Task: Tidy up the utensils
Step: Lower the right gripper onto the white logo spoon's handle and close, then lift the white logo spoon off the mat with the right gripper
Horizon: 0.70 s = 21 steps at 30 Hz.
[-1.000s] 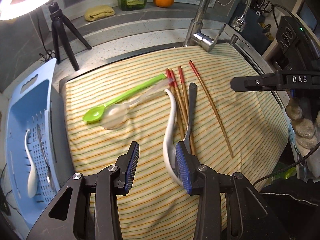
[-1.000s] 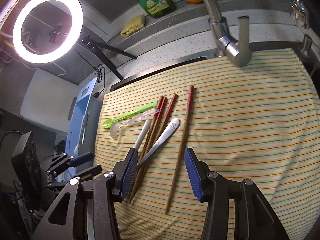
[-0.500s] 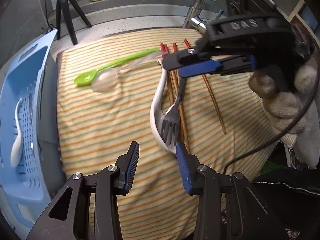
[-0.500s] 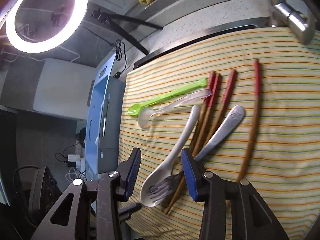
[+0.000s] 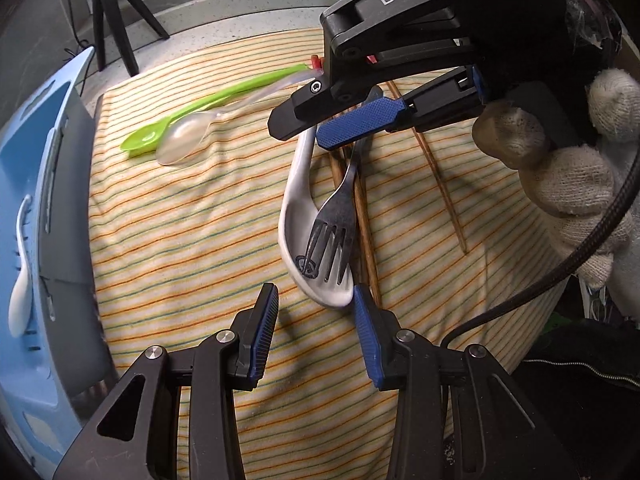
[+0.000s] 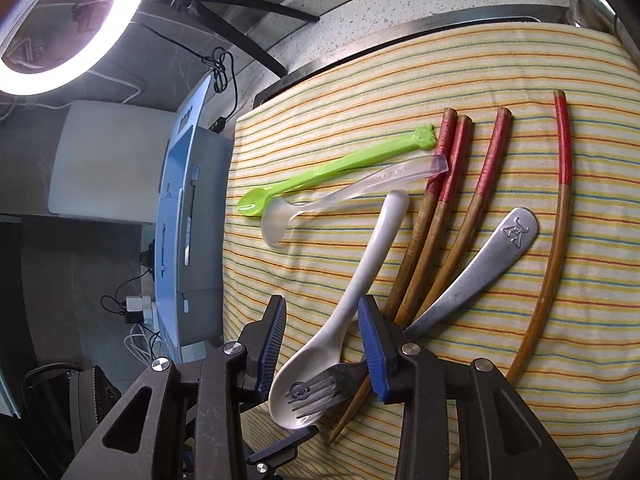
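A white ceramic spoon lies on the striped cloth with a metal fork whose tines rest in its bowl. My left gripper is open just short of the spoon's bowl, nothing between its fingers. In the right wrist view the spoon's neck runs between the fingers of my right gripper, whose jaws are closing; the right pad is at the neck, the left pad stands apart. The fork's handle passes behind the right finger. A gloved hand holds the right gripper above the handles.
A green spoon and a translucent spoon lie further back. Several red-tipped chopsticks lie beside the fork. A blue basket at the left holds a white spoon. A tripod stands behind the cloth.
Both grippers have come down toward the white spoon and fork. The right gripper swung left over the handles into the left wrist view, and its jaws narrowed around the spoon's neck.
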### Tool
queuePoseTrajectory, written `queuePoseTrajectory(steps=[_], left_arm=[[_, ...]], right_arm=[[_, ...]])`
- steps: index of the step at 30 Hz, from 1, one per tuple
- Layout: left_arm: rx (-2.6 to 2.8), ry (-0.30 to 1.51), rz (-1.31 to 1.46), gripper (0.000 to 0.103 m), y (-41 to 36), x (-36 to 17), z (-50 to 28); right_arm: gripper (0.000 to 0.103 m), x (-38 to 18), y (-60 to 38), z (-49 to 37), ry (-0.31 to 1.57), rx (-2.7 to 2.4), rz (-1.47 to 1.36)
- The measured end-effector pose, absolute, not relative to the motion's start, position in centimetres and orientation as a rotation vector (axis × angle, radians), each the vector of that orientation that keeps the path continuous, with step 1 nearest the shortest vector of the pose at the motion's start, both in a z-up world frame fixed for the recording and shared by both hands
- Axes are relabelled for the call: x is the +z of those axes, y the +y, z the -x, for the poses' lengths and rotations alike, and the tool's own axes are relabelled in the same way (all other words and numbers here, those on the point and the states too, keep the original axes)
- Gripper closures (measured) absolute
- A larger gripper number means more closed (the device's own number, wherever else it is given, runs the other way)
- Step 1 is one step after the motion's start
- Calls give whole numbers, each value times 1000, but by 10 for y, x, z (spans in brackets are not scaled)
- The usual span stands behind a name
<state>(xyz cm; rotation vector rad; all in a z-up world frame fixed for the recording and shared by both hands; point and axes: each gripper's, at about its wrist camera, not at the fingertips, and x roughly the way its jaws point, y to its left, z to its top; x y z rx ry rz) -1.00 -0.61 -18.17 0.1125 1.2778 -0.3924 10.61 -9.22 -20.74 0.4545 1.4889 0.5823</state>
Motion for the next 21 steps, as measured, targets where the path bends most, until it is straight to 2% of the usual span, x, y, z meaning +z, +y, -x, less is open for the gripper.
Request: queuePoseTrajectory(steps=[9, 21], left_arm=[[-356, 1268, -137, 66, 6, -185, 1], [-332, 1263, -180, 66, 20, -187, 0]], right_arm=[[69, -214, -87, -110, 1506, 574, -439], [78, -218, -66, -114, 1509, 578, -402]])
